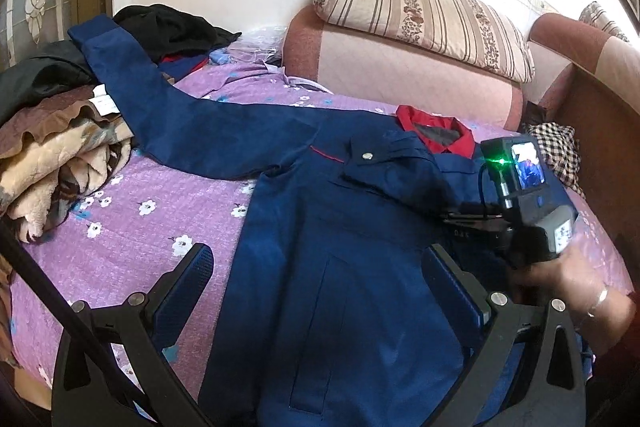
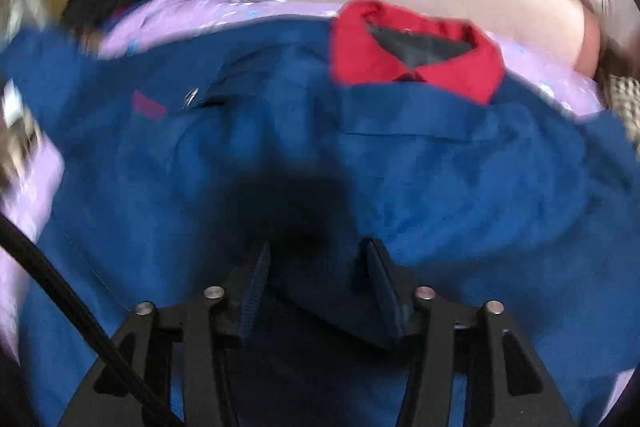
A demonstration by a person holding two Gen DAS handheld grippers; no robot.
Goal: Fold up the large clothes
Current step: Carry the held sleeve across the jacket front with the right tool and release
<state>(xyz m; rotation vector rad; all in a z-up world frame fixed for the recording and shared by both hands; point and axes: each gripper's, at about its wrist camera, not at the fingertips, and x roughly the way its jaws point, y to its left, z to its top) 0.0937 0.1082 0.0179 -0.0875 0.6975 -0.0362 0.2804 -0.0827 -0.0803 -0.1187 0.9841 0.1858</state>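
Purple bed [image 1: 132, 227] is carrying a blue jacket [image 1: 340, 267], sleeve [image 1: 208, 131] pointing toward ten o'clock. Both the left gripper [image 1: 320, 267] and the right gripper [image 2: 316, 259] are hanging released; folding that sleeve is probably coming next.

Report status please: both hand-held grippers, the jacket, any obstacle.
Left hand-held gripper open over blue jacket. Right hand-held gripper open, fabric between. Jacket front up, one sleeve across blanket pile.

Purple floral bed [image 1: 132, 227] carries blue jacket [image 1: 340, 267], blankets [image 1: 60, 163].
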